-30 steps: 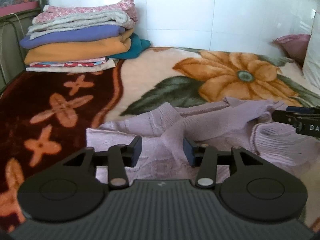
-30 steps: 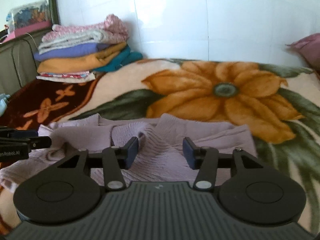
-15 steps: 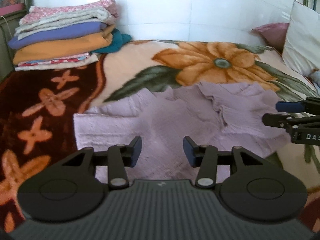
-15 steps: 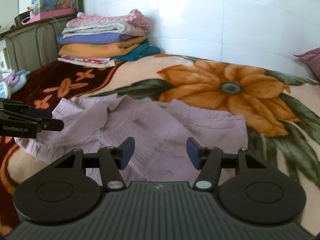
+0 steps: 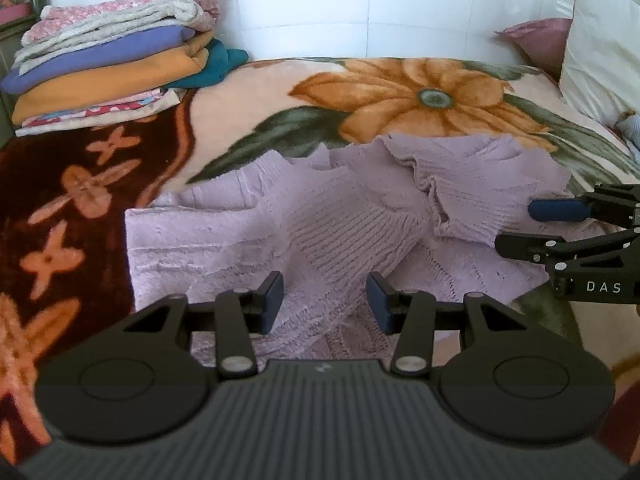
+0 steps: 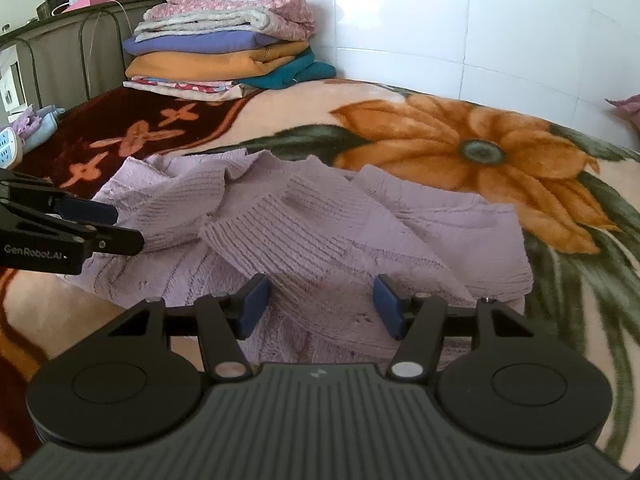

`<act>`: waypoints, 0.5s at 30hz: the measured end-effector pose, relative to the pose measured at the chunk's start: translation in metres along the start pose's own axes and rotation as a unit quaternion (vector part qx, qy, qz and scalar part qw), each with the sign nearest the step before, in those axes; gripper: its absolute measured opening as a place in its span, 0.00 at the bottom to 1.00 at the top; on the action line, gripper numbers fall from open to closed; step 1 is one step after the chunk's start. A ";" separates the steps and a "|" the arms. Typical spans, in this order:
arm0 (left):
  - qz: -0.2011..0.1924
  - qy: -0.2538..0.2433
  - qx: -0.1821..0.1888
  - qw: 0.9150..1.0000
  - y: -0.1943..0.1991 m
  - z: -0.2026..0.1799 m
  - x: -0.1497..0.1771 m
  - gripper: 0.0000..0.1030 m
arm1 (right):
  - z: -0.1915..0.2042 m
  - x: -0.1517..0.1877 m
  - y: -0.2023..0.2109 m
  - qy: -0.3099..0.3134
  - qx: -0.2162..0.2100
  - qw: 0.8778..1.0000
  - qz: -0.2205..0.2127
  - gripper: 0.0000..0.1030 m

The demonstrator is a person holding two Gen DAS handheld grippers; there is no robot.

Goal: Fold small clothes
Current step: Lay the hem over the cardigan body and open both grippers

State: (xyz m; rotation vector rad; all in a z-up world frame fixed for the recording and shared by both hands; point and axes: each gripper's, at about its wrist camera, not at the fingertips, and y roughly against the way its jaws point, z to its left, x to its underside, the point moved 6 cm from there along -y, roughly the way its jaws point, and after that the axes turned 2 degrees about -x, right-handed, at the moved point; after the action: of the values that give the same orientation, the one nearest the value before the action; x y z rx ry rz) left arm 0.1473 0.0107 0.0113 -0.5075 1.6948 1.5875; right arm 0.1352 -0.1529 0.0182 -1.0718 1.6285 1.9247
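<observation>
Lilac knit filled the middle of both your views: a small ribbed sweater (image 5: 328, 232) lay on the floral blanket (image 5: 256, 92), rumpled rather than flat. Its body was spread toward you, with a straight edge along the dark red border of the blanket in the left wrist view. 2 sleeves were folded in across the chest, and their ribbed cuffs met near the centre in a loose, puckered heap. In the right wrist view the sweater (image 6: 320, 232) showed a wide ribbed band crossing the front, with a small dark mark on it, and the far edge overlapped the green leaves beside the orange flower.

Your left gripper (image 5: 325, 300) hovered low over the near part of the sweater with its blue-padded fingers spread wide and nothing between them. Your right gripper (image 6: 321, 306) sat the same way over the other side, fingers apart, pinching nothing. Each gripper appeared at the edge of the other's view, reaching in just above the knit; whether those tips touched the fabric could not be told.

Well behind the sweater, a stack of folded clothes (image 6: 224, 52) rested against the white tiled wall (image 6: 460, 20). A white pillow (image 5: 604, 48) and a pink cushion (image 5: 540, 40) sat at the far right in the left wrist view.
</observation>
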 end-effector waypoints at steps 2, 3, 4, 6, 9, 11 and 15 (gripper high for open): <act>0.001 0.000 0.000 1.000 -0.002 0.000 0.001 0.47 | 0.000 0.000 -0.001 0.004 0.000 1.000 0.000 0.64; 0.001 0.000 0.000 1.000 -0.003 0.000 0.001 0.47 | 0.000 0.000 -0.001 0.006 0.001 1.000 0.000 0.65; 0.000 -0.001 0.000 1.000 -0.004 -0.001 0.001 0.47 | 0.000 0.000 -0.002 0.008 0.002 1.000 -0.001 0.65; -0.001 -0.003 -0.001 1.000 -0.005 -0.002 0.000 0.47 | 0.001 -0.001 -0.002 0.011 0.004 1.000 -0.002 0.65; -0.004 -0.007 0.000 1.000 -0.008 -0.003 0.000 0.48 | 0.003 -0.002 -0.004 0.018 0.009 1.000 -0.006 0.65; -0.006 -0.011 0.000 1.000 -0.011 -0.004 0.000 0.47 | 0.005 -0.001 -0.006 0.026 0.011 1.000 -0.008 0.65; -0.009 -0.022 0.004 1.000 -0.012 -0.009 0.000 0.47 | 0.009 -0.001 -0.012 0.045 0.015 0.999 -0.009 0.64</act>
State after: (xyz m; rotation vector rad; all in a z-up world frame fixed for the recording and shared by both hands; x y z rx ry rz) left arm 0.1538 0.0003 0.0026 -0.4799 1.6593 1.5668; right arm 0.1415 -0.1412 0.0114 -1.1732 1.6836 1.8599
